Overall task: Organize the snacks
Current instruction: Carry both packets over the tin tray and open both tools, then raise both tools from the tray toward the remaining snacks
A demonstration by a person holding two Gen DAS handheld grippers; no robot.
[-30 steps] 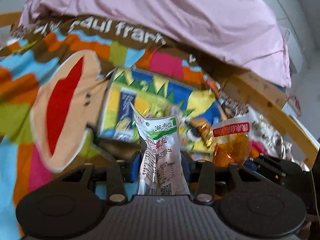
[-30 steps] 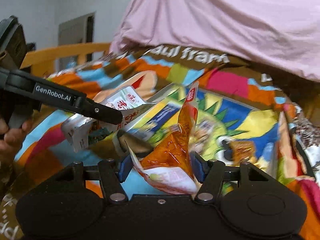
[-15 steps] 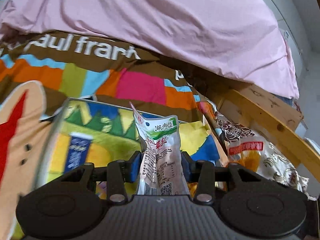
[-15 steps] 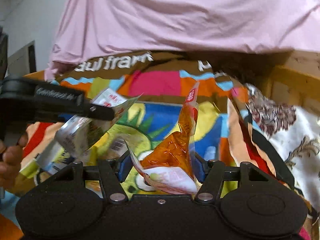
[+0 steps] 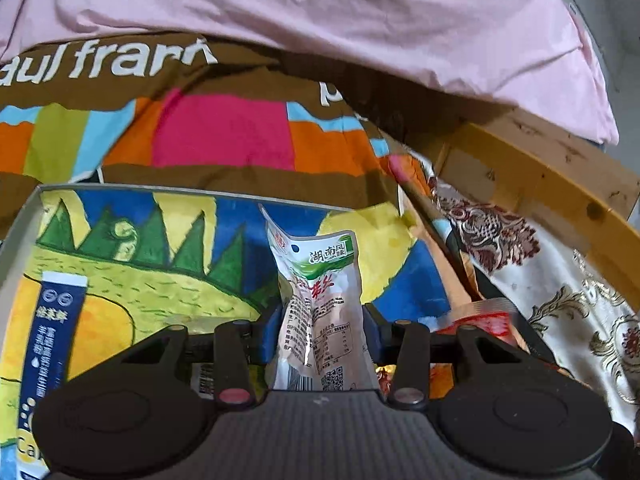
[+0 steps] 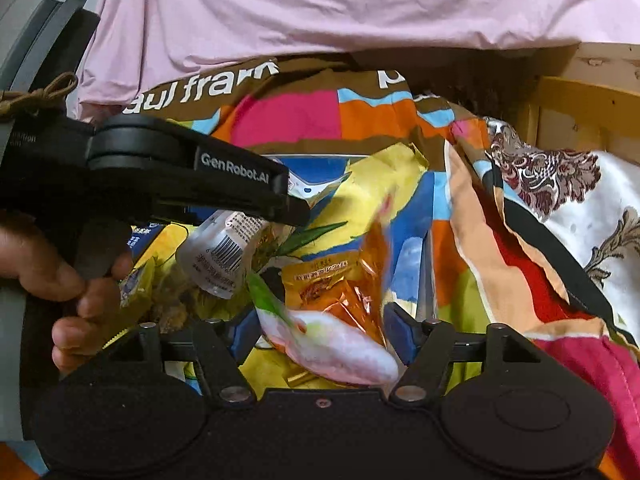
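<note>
Left gripper [image 5: 320, 332] clamped on glossy white-and-green plastic snack pouch [image 5: 320, 304]; right gripper [image 6: 320, 334] opening, crinkly orange foil snack packet [image 6: 340, 288] slipping loose between its jaws over colourful printed box [image 6: 408, 216].

Bedroom: pink duvet [image 5: 320, 12], wood bed frame [image 5: 552, 184].

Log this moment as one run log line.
left gripper: shut on white snack packet | right gripper: opening, orange snack packet between | below: box

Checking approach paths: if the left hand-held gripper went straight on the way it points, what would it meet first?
Most likely the floor of the illustrated box just beyond the white snack packet the left hand-held gripper holds; depth is unclear.
</note>
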